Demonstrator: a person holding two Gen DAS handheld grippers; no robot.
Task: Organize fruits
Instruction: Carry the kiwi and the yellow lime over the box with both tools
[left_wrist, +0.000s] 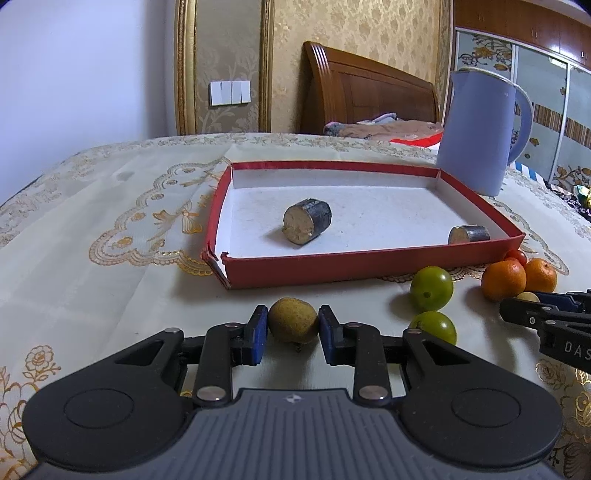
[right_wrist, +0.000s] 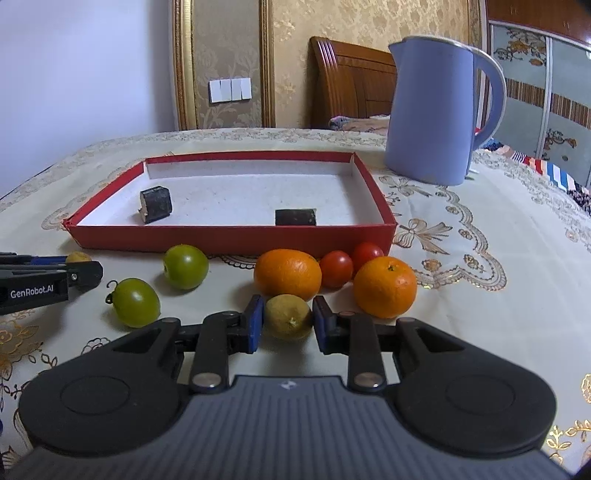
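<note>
My left gripper (left_wrist: 293, 325) is shut on a brown longan (left_wrist: 292, 320) that rests on the tablecloth just in front of the red tray (left_wrist: 373, 264). My right gripper (right_wrist: 288, 319) has its blue pads around a second brown longan (right_wrist: 289, 316), touching or nearly touching it. Beside it lie two oranges (right_wrist: 287, 274) (right_wrist: 385, 286), two red cherry tomatoes (right_wrist: 335, 268) and two green fruits (right_wrist: 185, 266) (right_wrist: 136, 302). The left gripper also shows at the left edge of the right wrist view (right_wrist: 79, 266).
The red tray (right_wrist: 229, 238) holds two dark metal cylinders (left_wrist: 307, 220) (left_wrist: 469, 234). A blue kettle (right_wrist: 439, 110) stands behind the tray's right corner. The embroidered tablecloth (left_wrist: 110, 229) covers the table; a bed headboard stands beyond.
</note>
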